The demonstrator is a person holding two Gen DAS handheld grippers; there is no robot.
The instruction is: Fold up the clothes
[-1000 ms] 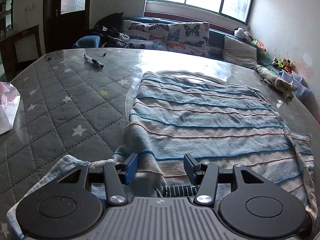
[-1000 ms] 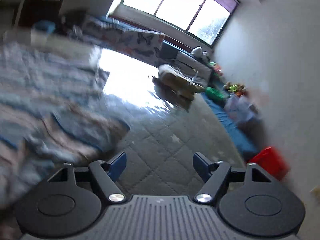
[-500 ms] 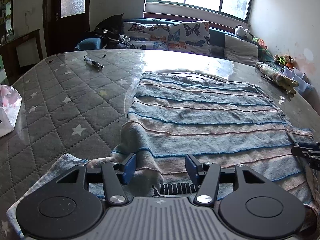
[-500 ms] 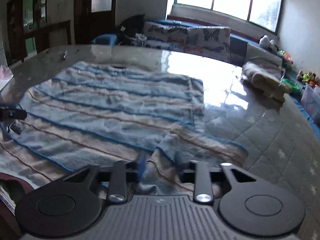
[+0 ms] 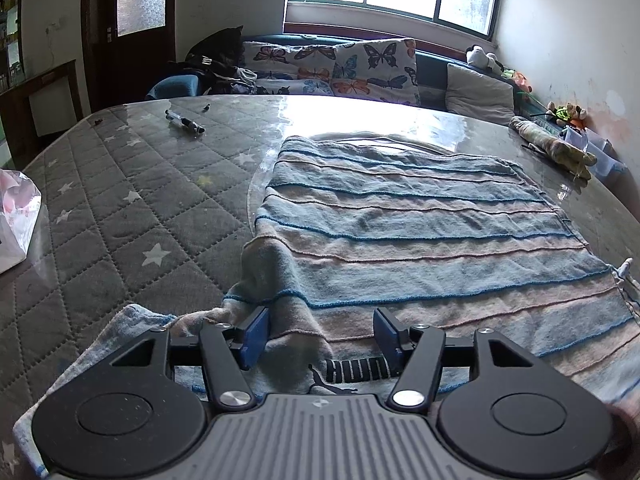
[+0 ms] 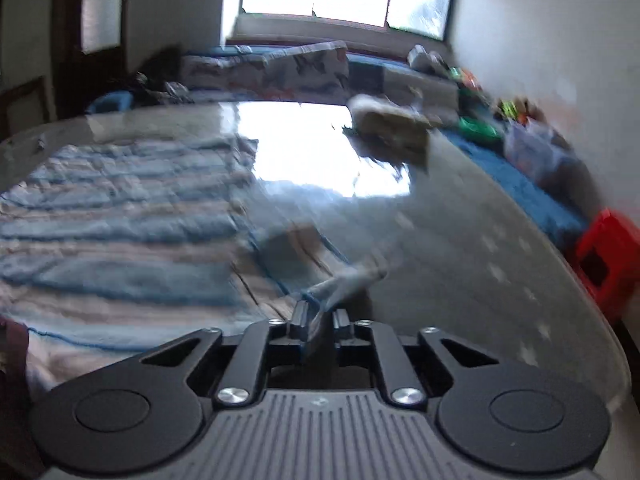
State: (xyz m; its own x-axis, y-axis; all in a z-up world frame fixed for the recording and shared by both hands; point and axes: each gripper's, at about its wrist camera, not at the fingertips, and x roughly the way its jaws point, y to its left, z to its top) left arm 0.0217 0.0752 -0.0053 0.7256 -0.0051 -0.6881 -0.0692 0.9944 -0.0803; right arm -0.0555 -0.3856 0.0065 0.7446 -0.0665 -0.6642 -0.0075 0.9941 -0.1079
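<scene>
A striped blue and pink garment (image 5: 420,232) is lying spread flat on a quilted grey table (image 5: 120,208) with a glass top. The left tool (image 5: 320,330) is hovering low over the near hem, its blue pads apart, a raised ridge of cloth touching the left pad. The right tool (image 6: 320,322) is clamped together on the garment's right corner, though that view is blurring. To fold well, the left tool probably needs to be pinching its own corner first, then both lifting together, keeping the edge taut and level.
</scene>
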